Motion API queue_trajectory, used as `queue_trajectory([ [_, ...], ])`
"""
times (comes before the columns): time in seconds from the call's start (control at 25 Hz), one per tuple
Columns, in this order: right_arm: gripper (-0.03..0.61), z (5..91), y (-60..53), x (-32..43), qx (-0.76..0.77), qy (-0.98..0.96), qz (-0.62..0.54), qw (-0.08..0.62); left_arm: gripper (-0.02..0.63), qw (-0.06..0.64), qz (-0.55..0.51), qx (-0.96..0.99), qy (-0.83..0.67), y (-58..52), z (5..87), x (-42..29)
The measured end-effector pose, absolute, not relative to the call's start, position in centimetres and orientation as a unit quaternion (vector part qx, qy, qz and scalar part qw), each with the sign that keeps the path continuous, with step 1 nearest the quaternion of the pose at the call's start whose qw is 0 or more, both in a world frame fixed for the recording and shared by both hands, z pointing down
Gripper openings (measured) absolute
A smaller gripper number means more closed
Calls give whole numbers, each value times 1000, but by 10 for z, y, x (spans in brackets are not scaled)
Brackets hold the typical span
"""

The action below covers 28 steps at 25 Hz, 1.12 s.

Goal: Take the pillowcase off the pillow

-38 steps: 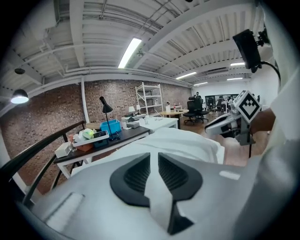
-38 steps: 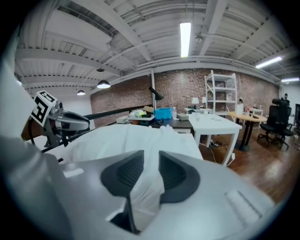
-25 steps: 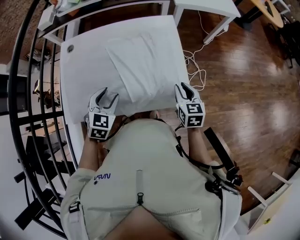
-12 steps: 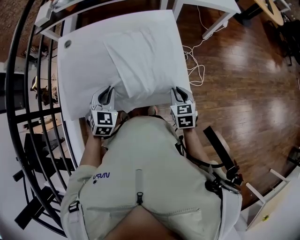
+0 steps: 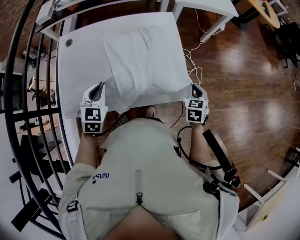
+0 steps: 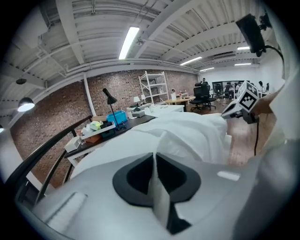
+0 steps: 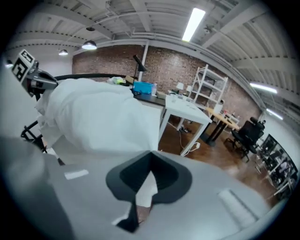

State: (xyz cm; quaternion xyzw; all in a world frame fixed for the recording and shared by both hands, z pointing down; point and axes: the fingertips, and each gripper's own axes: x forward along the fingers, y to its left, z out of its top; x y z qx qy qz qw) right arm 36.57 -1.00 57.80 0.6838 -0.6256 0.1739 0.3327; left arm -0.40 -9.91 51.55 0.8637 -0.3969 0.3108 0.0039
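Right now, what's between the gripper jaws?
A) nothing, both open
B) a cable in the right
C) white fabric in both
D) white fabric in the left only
C: the left gripper and the right gripper have each just closed their jaws on a fold of the pillowcase, as each gripper view shows.

The pillow (image 5: pixel 140 61) lies on the table (image 5: pixel 77 61), toward its right side and reaching its near edge. The left gripper (image 5: pixel 97 89) sits at the pillow's near left corner and the right gripper (image 5: pixel 196 88) at its near right corner, off the table's right edge. Each has just closed its jaws on a fold of the pillowcase (image 6: pixel 158 187). A railing (image 5: pixel 30 79) runs along the table's left. A desk (image 5: pixel 47 18) stands behind it and a second table (image 5: pixel 206 7) behind to the right. A cable (image 5: pixel 193 63) lies on the floor (image 5: pixel 243 93) right of the table.
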Motion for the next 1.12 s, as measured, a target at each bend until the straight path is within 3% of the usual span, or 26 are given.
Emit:
queue_trajectory([
  [0.12,13,598,-2,352,660,-637,212,338,49,14,328,869,-370,-81,535,2],
  [0.28,104,597,1,334,656,-653,245,290,89,9,322,868,-378,-76,530,1],
  [0.56,104,528,-38,311,642,-726,189,160,84,-10,305,854,-420,-90,492,2],
  [1.12,104,527,-86,273,626,-732,228,142,86,-15,304,863,-404,-165,479,-10],
])
